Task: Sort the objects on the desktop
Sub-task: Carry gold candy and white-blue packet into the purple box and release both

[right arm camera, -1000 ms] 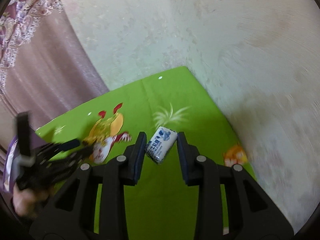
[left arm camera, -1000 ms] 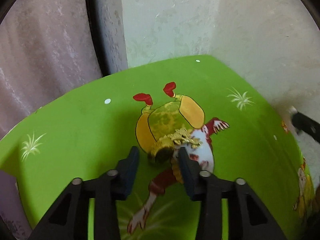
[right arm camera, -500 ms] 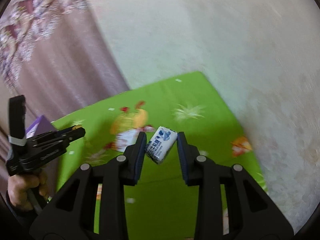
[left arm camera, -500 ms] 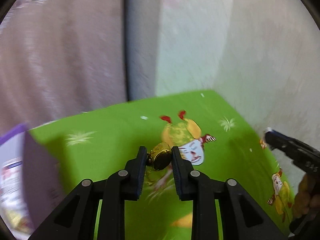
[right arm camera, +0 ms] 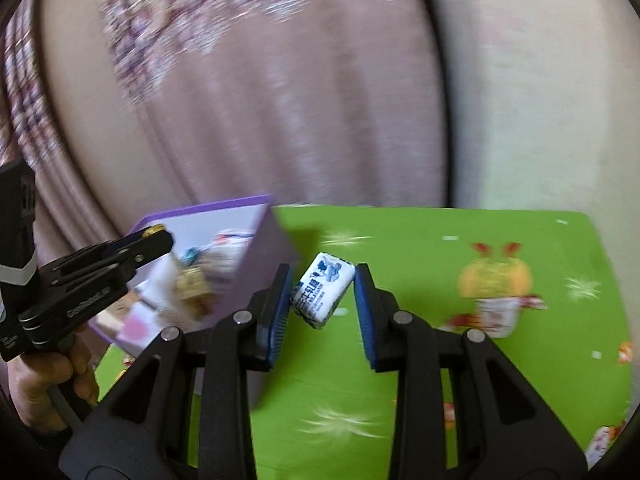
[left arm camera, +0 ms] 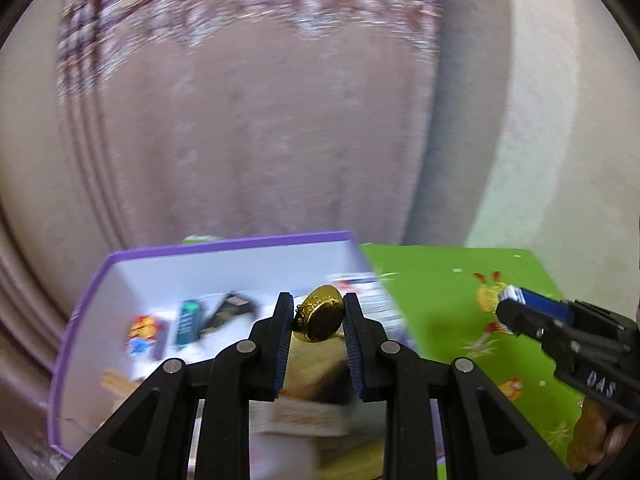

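Gripping a gold foil coin [left arm camera: 320,314] edge-on between its pads, my left claw [left arm camera: 316,320] hung at lower centre of its own view, over the open purple-rimmed box [left arm camera: 224,249]. Its jaws had just been closing and were clenched on the coin. Inside the box, left of the claw, lay blurred small items, among them a teal packet [left arm camera: 187,322] and a red and blue piece [left arm camera: 143,334]. My right claw [right arm camera: 322,294] was grasping a white and blue wrapped candy [right arm camera: 322,289], tilted, at centre of its view, above the green cartoon-printed counter [right arm camera: 420,240] just right of the box's corner. A pinkish patterned curtain [right arm camera: 260,120] filled the upper frame in both views.
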Tool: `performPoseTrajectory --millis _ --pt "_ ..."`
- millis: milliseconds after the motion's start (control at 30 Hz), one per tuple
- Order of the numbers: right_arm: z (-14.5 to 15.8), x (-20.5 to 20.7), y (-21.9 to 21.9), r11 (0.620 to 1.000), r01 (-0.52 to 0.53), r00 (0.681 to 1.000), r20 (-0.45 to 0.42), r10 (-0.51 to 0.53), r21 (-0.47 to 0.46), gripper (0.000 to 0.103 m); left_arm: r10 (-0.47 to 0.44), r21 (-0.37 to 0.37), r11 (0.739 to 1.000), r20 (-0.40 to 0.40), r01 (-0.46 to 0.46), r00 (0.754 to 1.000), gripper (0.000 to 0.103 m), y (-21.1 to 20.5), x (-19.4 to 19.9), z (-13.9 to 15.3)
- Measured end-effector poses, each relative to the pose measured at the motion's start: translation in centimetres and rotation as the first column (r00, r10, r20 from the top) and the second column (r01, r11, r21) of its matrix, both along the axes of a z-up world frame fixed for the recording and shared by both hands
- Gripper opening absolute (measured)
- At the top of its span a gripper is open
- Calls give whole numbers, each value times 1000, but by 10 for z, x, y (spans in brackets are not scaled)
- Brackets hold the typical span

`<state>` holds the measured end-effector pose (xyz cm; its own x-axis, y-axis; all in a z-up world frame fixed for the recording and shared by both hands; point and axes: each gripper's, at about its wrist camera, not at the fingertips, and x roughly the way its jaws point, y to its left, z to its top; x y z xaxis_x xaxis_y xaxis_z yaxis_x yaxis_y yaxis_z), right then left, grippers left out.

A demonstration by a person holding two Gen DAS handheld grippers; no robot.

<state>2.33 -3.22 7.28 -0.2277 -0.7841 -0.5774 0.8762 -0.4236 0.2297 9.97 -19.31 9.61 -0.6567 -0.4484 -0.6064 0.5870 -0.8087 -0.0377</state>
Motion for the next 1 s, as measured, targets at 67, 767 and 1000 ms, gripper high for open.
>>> performPoseTrajectory --millis 67,767,1000 --pt "-3 21 -22 999 -45 999 -5 45 16 34 33 2 999 17 -33 999 26 -16 10 -5" --pt "-20 90 -95 994 -32 997 -63 39 106 78 31 95 995 36 -34 999 94 -59 65 2" --pt "-9 96 -83 996 -7 997 -71 13 91 80 -9 98 995 109 -1 994 102 -40 77 15"
